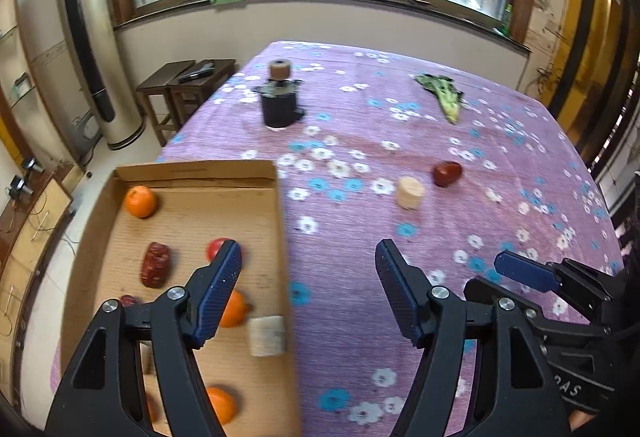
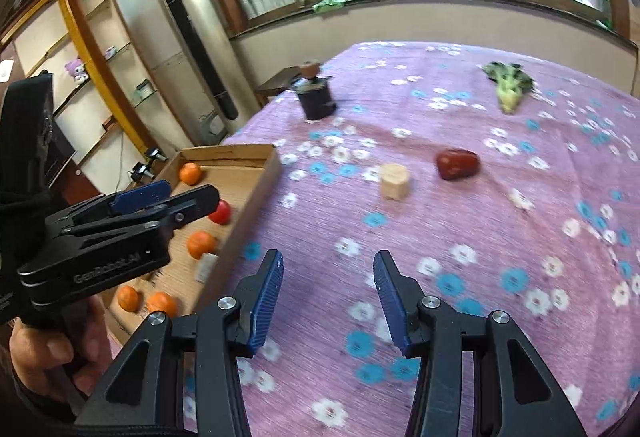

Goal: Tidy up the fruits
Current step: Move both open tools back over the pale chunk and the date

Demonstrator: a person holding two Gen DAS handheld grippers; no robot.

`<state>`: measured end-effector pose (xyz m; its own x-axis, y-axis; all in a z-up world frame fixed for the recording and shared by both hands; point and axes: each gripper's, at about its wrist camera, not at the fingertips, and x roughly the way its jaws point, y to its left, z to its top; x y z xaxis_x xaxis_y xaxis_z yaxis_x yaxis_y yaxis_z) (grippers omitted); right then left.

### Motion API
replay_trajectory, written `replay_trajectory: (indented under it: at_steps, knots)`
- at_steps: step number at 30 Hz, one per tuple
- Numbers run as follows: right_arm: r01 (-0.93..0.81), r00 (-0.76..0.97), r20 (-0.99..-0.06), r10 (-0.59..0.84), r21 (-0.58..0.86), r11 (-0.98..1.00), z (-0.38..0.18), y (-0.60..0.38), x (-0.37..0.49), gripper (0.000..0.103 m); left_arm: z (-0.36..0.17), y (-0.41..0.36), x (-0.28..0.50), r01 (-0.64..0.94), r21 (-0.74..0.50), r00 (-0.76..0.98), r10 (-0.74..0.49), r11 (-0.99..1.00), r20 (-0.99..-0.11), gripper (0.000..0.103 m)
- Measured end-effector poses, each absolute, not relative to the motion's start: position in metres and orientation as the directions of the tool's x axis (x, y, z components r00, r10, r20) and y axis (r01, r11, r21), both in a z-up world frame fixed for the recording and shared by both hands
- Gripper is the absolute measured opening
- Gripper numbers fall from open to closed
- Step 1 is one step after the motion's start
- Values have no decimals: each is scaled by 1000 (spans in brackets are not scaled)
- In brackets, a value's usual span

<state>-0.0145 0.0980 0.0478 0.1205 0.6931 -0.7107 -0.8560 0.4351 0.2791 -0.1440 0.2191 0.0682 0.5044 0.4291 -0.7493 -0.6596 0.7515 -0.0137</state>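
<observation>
Left wrist view, stock as we count it. Cardboard tray (image 1: 200, 173) at the tabletop's (image 1: 500, 237) left edge holds: one orange (image 1: 140, 201) at the far end; one dark red date-like fruit (image 1: 155, 264); one red fruit (image 1: 216, 248), partly behind a finger; further oranges toward the near end, one of them (image 1: 234, 311) just beside a pale block (image 1: 267, 336).

Still out on the purple floral cloth: one dark red fruit (image 1: 447, 174), near a pale cylinder (image 1: 410, 192); one leafy green vegetable (image 1: 442, 95) well apart toward the far side; one dark jar (image 1: 279, 105) with a brown piece on top.

Left gripper (image 1: 308, 269): fingers spread wide, nothing between them, hovering over the tray's right wall. Right gripper (image 2: 328, 277): fingers likewise apart and empty, above bare cloth, pointing toward the loose items.

We judge the sorting mostly done: most fruit is in the tray, and the dark red fruit looks like the chief piece left. Whether the pale cylinder belongs in the tray we cannot tell.
</observation>
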Motion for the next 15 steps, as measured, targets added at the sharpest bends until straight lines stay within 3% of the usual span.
replay_trajectory:
  at_steps: [15]
  knots:
    - [-804, 197, -711, 675, 278, 526, 46, 49, 28, 49, 57, 190, -107, -607, -44, 523, 357, 793, -774, 69]
